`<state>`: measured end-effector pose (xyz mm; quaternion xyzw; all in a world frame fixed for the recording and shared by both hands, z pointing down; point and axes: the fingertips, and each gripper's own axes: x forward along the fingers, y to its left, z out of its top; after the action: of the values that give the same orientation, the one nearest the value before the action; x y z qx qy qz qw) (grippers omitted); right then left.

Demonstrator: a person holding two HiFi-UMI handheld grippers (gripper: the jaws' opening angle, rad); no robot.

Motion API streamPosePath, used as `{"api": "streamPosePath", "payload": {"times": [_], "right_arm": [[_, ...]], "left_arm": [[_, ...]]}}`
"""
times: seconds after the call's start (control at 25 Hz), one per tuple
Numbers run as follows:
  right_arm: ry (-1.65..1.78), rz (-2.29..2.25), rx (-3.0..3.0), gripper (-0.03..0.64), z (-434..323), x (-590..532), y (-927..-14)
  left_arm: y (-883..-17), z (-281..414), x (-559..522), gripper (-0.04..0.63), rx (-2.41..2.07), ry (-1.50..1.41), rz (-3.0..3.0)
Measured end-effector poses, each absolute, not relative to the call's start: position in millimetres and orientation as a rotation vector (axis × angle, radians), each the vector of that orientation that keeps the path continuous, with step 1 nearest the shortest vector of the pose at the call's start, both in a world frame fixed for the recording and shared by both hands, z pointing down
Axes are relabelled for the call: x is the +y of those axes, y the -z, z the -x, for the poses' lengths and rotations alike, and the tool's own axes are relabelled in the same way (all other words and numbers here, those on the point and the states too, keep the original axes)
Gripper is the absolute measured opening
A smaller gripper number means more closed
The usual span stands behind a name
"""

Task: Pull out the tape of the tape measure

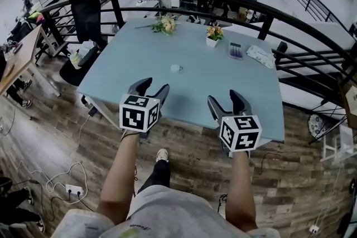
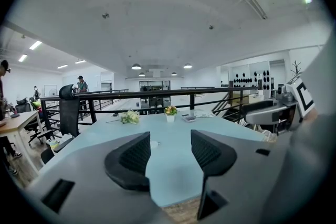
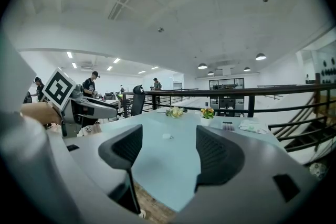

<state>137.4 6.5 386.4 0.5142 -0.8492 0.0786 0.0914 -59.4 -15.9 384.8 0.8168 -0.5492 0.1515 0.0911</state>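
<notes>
- Nearest, over the table's (image 1: 192, 92) near edge: left gripper (image 1: 153, 86), jaws spread wide, nothing between them.
- Beside it, over the same near edge: right gripper (image 1: 225, 98), jaws likewise apart and empty.
- At the table's middle, well apart from both grippers: a small white round thing (image 1: 175, 68), probably the tape measure, lying untouched with no tape drawn out.
- Step in hand, as judged: the approach, with nothing grasped yet.
- Next move, as judged: a reach forward to the table's middle, one gripper to steady the case, the other to pinch the tape's end. End tab too small to make out, so no telling which side to take it from.
- On the table's far side: a loose bouquet (image 1: 165, 24), a white pot of flowers (image 1: 214, 34), a dark keypad device (image 1: 236, 51) and a pale packet (image 1: 260, 56).
- Only in the head view: both grippers together, and the whole table layout.
- Only in the right gripper view: the white thing (image 3: 167, 136) framed between the spread jaws, and people at desks beyond the table.
- In the left gripper view: the same thing (image 2: 153, 142) half hidden beside one jaw.
</notes>
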Motion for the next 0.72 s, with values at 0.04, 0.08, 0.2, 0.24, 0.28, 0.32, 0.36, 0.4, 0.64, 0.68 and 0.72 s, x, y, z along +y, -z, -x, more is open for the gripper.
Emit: {"api": "streamPosePath", "payload": {"times": [0.04, 0.08, 0.2, 0.24, 0.28, 0.32, 0.36, 0.4, 0.64, 0.68, 0.72], "right_arm": [[-0.232, -1.53, -2.52, 0.302, -134.7, 0.5, -387.5], [-0.229, -1.531, -2.517, 0.302, -131.7, -6.2, -388.3], [-0.228, -1.527, -2.505, 0.302, -123.4, -29.1, -390.1], [-0.231, -1.526, -2.502, 0.302, -121.3, -37.6, -390.4], [-0.235, -1.527, -2.499, 0.302, -119.3, -46.2, -390.3], [-0.239, -1.528, -2.496, 0.302, -116.8, -54.8, -390.0], [-0.243, -1.528, -2.493, 0.302, -113.8, -63.4, -389.6], [-0.246, -1.528, -2.49, 0.302, -110.1, -72.0, -389.1], [-0.268, -1.528, -2.482, 0.302, -85.1, -126.5, -385.4], [-0.273, -1.53, -2.48, 0.302, -81.4, -135.6, -385.0], [-0.278, -1.533, -2.478, 0.302, -77.5, -144.8, -384.5]], "left_arm": [[-386.4, 61.3, -22.4, 0.241, -1.627, -0.447, -2.43], [-388.0, 63.9, -29.4, 0.241, -1.624, -0.445, -2.431], [-391.4, 72.7, -52.9, 0.241, -1.617, -0.438, -2.424], [-391.8, 75.0, -61.6, 0.241, -1.614, -0.437, -2.421], [-392.0, 77.4, -70.3, 0.241, -1.612, -0.438, -2.418], [-392.2, 80.0, -78.9, 0.241, -1.609, -0.44, -2.416], [-392.2, 83.1, -87.3, 0.241, -1.607, -0.442, -2.414], [-391.9, 86.6, -95.5, 0.241, -1.605, -0.443, -2.413], [-389.0, 108.3, -149.8, 0.241, -1.587, -0.458, -2.414], [-388.7, 111.8, -159.0, 0.241, -1.583, -0.462, -2.415], [-388.6, 115.8, -168.4, 0.241, -1.579, -0.466, -2.417]]}}
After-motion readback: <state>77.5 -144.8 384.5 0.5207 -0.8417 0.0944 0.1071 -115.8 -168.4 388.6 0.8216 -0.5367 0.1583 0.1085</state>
